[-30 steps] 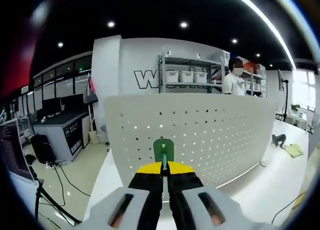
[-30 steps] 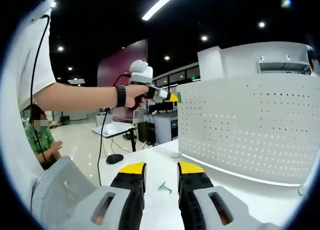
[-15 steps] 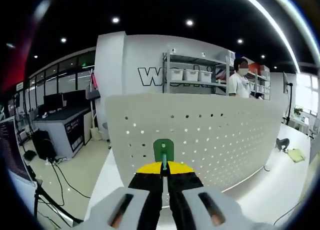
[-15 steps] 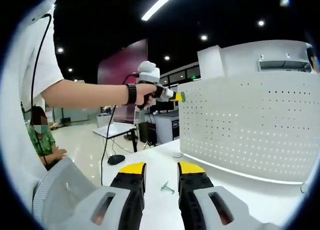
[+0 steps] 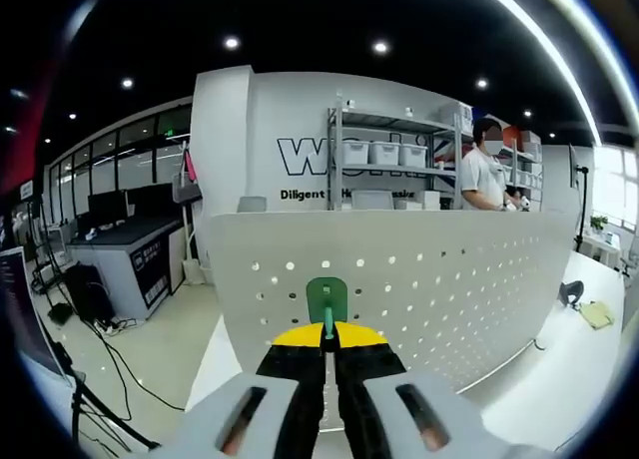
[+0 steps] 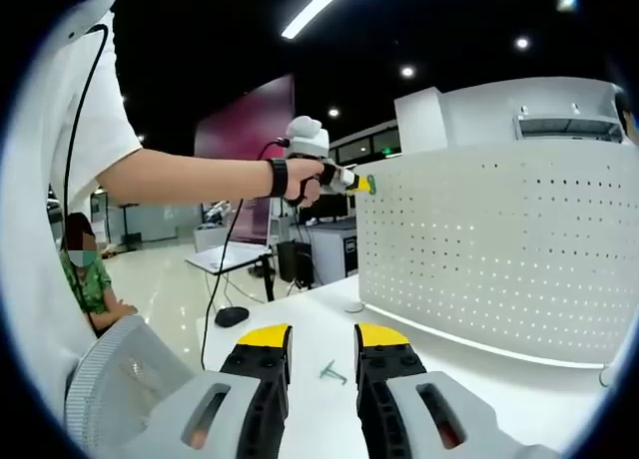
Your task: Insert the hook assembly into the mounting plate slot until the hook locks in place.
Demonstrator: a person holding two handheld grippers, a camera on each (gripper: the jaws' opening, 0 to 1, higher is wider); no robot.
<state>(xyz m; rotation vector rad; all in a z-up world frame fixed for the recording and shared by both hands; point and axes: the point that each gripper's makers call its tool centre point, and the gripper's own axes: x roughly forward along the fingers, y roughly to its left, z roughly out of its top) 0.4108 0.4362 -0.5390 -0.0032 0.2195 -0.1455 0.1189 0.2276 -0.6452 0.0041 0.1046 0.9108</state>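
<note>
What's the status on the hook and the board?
Left gripper shut on green hook, held up at the white pegboard. Right gripper open over the table. Hook not yet inserted.

Green hook assembly [image 5: 326, 301] upright, close before white perforated mounting plate [image 5: 439, 279].

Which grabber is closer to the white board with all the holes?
Left. The left gripper, holding the green hook, is right at the pegboard; the right gripper hangs back over the table.
</note>
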